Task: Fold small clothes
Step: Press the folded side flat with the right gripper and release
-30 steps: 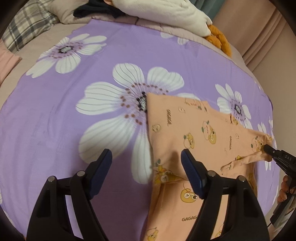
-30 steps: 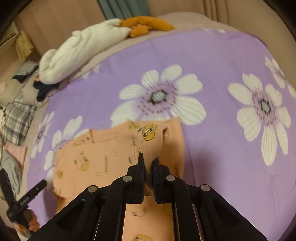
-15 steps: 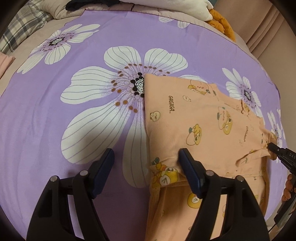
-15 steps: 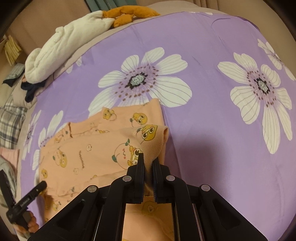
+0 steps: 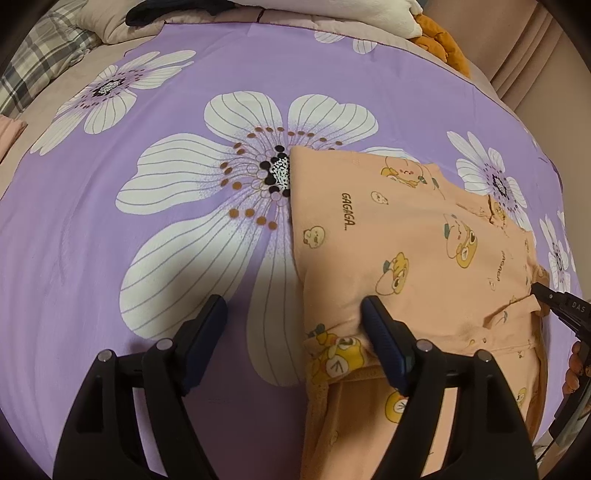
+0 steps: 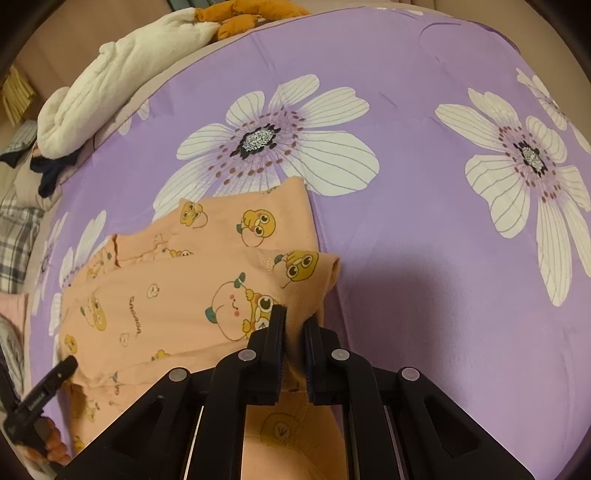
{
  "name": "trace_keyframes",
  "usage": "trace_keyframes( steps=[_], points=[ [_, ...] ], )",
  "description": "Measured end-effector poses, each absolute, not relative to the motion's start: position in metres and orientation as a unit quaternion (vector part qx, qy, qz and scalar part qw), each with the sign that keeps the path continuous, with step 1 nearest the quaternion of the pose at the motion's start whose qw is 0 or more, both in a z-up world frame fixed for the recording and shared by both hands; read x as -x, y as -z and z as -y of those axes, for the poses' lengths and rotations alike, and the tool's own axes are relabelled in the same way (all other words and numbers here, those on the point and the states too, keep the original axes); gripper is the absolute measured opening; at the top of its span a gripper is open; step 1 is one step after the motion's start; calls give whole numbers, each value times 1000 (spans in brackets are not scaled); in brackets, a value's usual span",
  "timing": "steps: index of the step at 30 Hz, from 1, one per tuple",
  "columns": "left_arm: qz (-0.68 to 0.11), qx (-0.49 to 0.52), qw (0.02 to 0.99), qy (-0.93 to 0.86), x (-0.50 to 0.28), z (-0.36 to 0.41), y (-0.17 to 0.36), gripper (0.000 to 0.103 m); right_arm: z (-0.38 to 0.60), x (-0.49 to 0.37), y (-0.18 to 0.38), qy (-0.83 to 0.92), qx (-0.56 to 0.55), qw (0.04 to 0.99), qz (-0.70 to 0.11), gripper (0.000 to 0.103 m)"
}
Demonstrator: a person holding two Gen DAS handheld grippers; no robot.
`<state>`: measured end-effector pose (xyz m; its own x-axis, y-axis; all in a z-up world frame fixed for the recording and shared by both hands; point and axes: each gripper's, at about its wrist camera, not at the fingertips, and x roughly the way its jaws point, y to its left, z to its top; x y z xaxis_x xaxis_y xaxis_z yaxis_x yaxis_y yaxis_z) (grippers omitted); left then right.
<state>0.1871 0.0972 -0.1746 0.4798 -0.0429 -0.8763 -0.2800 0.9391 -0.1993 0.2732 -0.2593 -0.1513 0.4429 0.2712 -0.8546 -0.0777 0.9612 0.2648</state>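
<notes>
I am working over a bed covered with a purple sheet (image 5: 110, 258) printed with big white flowers, and at its far edge lie a white plush blanket (image 6: 122, 77), something orange (image 6: 240, 18) and a plaid cloth (image 5: 40, 66). The small peach garment (image 5: 399, 236) with cartoon animal prints lies flat on the sheet, its far left corner resting on the dark centre of a flower. My left gripper (image 5: 295, 328) is spread wide and holds nothing; its right finger (image 5: 380, 332) presses on the near part of the garment, just past a folded edge, while its left finger (image 5: 207, 325) is over bare sheet. My right gripper (image 6: 294, 332) is pinched tight on a raised fold of the garment at its near right side, the cloth bunching up between the fingers, with a yellow printed animal showing just beyond the tips. In the left wrist view the right gripper's tip (image 5: 554, 299) appears at the garment's right edge.
</notes>
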Motion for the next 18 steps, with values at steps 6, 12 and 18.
trace_keyframes(
  steps=[6,12,18],
  points=[
    [-505,161,846,-58,-186,-100,174,77,264,-274,149,-100,-99,849,-510,8],
    [-501,163,848,-57,-184,-100,173,78,266,-270,148,-91,-88,856,-502,8],
    [-496,190,845,-56,-171,-106,160,74,274,-259,131,-69,-78,869,-484,8]
  ],
)
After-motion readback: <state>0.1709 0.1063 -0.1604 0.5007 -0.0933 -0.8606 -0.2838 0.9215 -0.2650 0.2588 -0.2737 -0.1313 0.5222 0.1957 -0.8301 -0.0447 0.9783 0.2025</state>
